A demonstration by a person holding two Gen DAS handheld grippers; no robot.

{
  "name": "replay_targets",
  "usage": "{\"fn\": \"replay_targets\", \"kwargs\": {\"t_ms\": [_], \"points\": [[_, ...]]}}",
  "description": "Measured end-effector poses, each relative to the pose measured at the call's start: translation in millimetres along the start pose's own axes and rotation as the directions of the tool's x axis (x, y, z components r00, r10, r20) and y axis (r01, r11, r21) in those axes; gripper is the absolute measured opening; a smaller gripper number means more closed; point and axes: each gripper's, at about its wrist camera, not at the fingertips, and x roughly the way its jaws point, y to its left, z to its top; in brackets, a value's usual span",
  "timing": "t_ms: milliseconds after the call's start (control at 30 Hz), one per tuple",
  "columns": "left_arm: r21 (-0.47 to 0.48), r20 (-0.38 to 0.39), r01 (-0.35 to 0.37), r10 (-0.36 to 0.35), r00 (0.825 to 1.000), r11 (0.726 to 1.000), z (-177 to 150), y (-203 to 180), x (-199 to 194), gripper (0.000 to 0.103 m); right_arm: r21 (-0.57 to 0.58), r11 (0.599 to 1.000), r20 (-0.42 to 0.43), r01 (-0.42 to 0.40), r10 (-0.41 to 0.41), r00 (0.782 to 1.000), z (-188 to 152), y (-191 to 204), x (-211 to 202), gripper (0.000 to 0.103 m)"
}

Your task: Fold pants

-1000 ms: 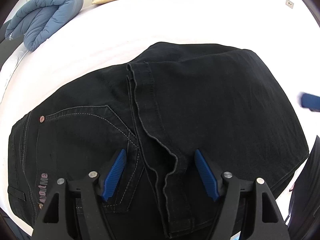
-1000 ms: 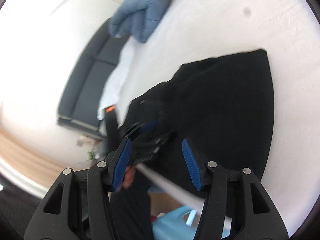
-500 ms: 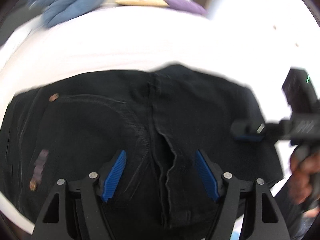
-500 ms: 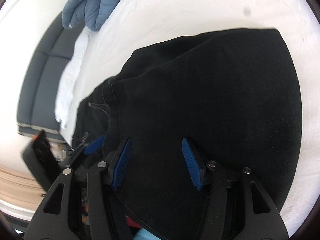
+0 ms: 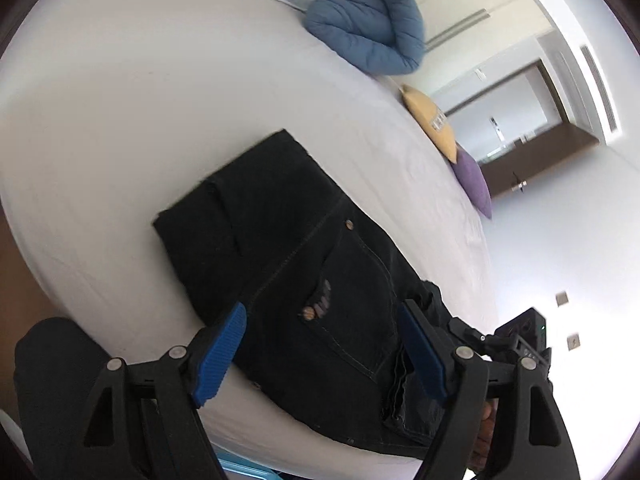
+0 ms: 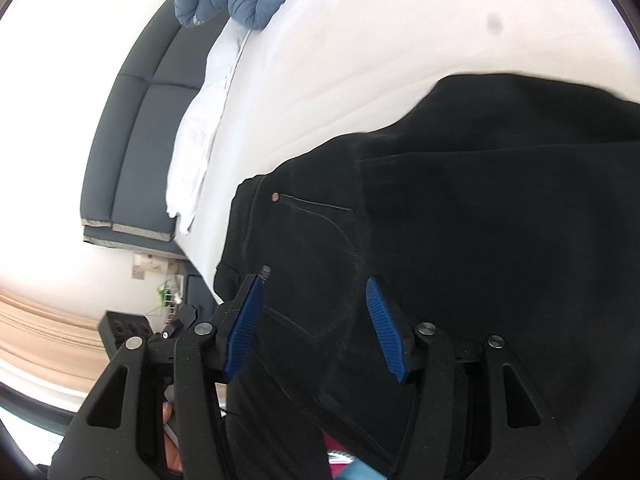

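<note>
A: Where were the pants (image 5: 304, 276) at that point?

B: On the bed (image 5: 132, 120), near its edge, lying as a compact dark stack. The back pocket and its rivet faced up, and a leg panel looked folded over the seat part.

A: And the grippers?

B: Both were spread with nothing between the fingers. The left gripper (image 5: 324, 348) hung over the pocket end of the stack. The right gripper (image 6: 316, 320) hovered above the same pocket area from the other side, its fingers (image 6: 382, 328) apart and, as far as I could tell, off the cloth.

A: So which step was that?

B: My reading: between folds. The legs seemed already brought over, and the stack was still long, so one more fold looked due.

A: What would that ask for?

B: I'd say each gripper should pinch a corner of one short end through all the layers, lift together, and lay it over the other end with the edges matched. Thick denim could slip if only the top layer got caught.

A: Anything else around?

B: A blue jacket (image 5: 368, 28) and two pillows (image 5: 430, 122) farther up the bed, well apart from the pants.
</note>
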Motion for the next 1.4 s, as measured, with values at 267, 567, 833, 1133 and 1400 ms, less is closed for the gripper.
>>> {"fn": "replay_targets", "kwargs": {"t_ms": [267,567,833,1133,1400], "points": [[-0.205,0.012,-0.007,0.009,1.000,0.979,13.0,45.0,-1.6,0.081,0.060,0.997,-0.028,0.040,-0.038,0.999,15.6,-3.2,27.2,0.051],[-0.304,-0.014,0.002,-0.007,1.000,0.953,14.5,66.3,21.3,0.083,-0.019,1.000,-0.107,-0.010,0.007,0.994,39.7,51.3,59.3,0.052],[-0.325,-0.013,0.024,-0.029,0.999,0.945,18.8,71.4,25.2,0.085,0.069,0.993,-0.110,0.099,-0.091,0.990,64.1,31.0,103.0,0.044],[-0.297,-0.007,-0.003,0.001,1.000,0.955,20.7,70.0,29.0,0.099,0.152,0.986,-0.039,0.072,-0.067,0.997,53.5,11.5,95.7,0.007],[-0.307,0.021,0.056,-0.052,0.998,0.950,28.7,73.4,36.7,0.100,0.162,0.987,-0.006,-0.001,0.002,1.000,48.2,12.7,75.9,0.013]]}}
